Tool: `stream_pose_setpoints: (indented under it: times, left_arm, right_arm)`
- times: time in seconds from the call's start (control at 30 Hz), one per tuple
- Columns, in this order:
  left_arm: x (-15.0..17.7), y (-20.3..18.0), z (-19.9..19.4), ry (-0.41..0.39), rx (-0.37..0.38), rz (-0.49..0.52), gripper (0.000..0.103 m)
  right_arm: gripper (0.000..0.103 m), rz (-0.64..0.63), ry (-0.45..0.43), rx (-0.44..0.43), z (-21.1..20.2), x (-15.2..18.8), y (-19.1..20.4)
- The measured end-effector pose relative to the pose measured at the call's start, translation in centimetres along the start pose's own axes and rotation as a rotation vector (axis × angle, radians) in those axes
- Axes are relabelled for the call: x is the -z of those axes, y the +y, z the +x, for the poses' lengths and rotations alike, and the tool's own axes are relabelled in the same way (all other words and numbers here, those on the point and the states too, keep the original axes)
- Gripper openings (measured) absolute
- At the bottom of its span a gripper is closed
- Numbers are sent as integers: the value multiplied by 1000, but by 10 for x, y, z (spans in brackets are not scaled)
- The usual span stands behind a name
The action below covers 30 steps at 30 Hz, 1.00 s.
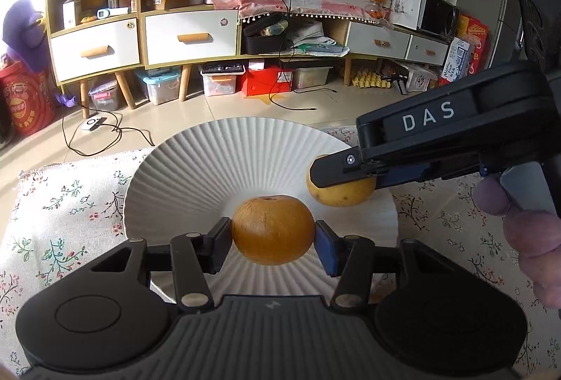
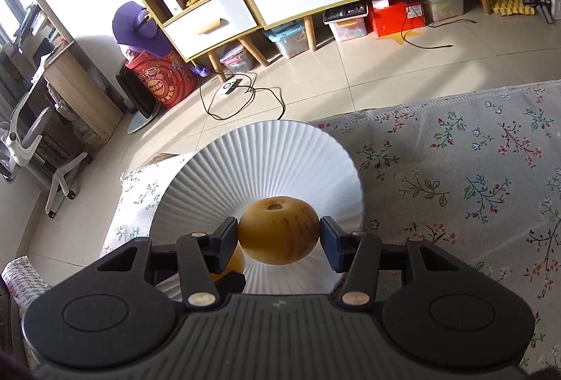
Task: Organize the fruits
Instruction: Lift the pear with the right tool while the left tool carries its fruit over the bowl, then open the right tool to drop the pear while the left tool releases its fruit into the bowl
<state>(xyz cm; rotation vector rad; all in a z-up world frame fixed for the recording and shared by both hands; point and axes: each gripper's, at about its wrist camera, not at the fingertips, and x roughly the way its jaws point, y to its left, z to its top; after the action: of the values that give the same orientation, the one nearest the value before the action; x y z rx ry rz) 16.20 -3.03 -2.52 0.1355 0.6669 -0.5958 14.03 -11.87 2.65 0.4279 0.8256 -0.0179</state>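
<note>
the left gripper (image 1: pixel 272 235) was pinching a brown pear (image 1: pixel 272 235) between its two fingers, holding it over the middle of a white ribbed plate (image 1: pixel 210 162). the plate sat on a flowered tablecloth (image 1: pixel 70 201), close to the cloth's far edge, with the tiled floor (image 1: pixel 224 110) beyond it.

the right gripper (image 2: pixel 279 235) was clamped on a second, yellower pear (image 2: pixel 279 230), fingers pressed against either side of it. from the left camera that pear (image 1: pixel 338 196) hung over the plate's right rim, half hidden under the black finger of the right gripper (image 1: pixel 345 171) (the letters "das" showed on its body). i couldn't tell whether either fruit touched the plate.

in the right camera the plate (image 2: pixel 259 162) lay under the yellow pear, and a bit of the brown pear (image 2: pixel 234 262) peeked out behind the left-hand finger. the tablecloth (image 2: pixel 455 187) stretched away to the right.
</note>
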Motion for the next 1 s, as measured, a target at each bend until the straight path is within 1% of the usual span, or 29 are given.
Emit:
stream_pose_setpoints:
  times: [0.27,0.5,0.73,0.8,0.9,1.0]
  left_arm:
    - [-6,8,14,-16,-10,-5,40]
    - [-7,4,23,-20,-31,29,41]
    - [-8,10,23,-37,-21,0,42]
    - [-10,11,24,-31,-17,-10,43]
    - [-8,11,25,-23,-21,3,48]
    - [-7,10,23,-22,-21,16,57]
  right_arm:
    - [47,-48,6,17,21,-6,6]
    - [47,-34,5,14,29,-9,4]
    - [49,-25,-3,-2,27,-10,2]
    - [50,-22,2,-6,28,-11,2]
    - [50,-19,7,-9,29,-11,3]
    - [54,-17,11,-14,28,-11,3]
